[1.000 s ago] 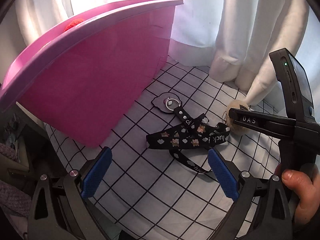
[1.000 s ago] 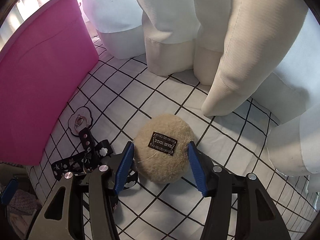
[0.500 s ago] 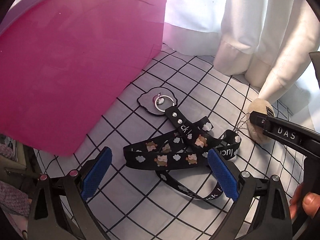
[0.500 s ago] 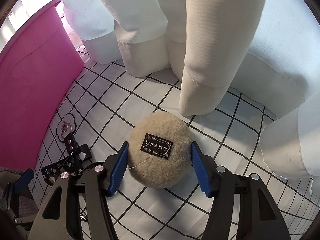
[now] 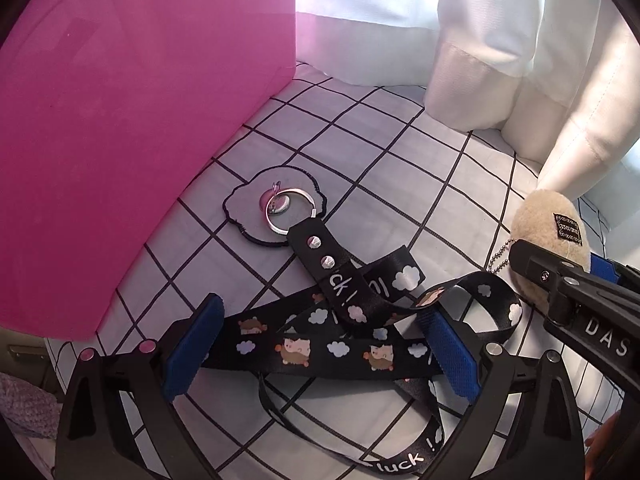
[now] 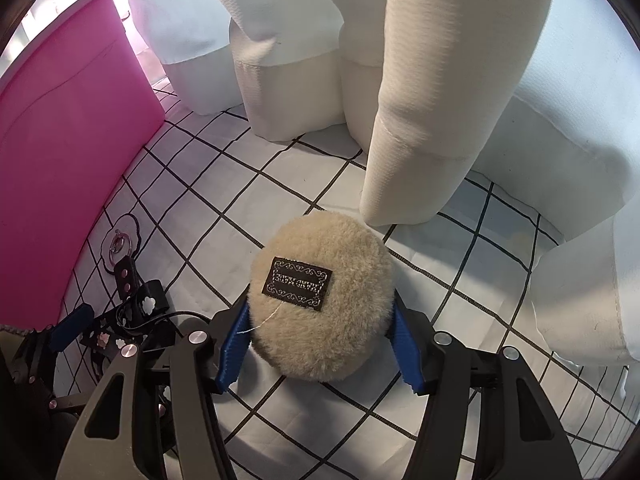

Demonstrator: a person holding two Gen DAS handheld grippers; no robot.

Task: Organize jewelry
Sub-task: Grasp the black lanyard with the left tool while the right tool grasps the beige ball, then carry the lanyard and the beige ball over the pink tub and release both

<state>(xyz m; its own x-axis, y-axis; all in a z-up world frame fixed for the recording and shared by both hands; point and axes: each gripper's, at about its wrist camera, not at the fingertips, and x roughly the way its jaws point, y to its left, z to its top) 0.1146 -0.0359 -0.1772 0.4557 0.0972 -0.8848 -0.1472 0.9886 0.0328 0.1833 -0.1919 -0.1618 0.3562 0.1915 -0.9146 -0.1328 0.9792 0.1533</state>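
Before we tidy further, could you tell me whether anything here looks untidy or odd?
Yes: the black lanyard lies tangled, its straps crossing over one another on the checked cloth. The plush pompom has a loose thread hanging below its label.

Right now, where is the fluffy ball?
The fluffy ball sits between the right gripper's blue fingers on the checked cloth, right of the lanyard, just before the white curtain.

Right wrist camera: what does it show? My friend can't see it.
A hand-held gripper squeezes a fluffy beige pom-pom with a small black label, above a white checked cloth. A pink bin stands left, white curtains behind.
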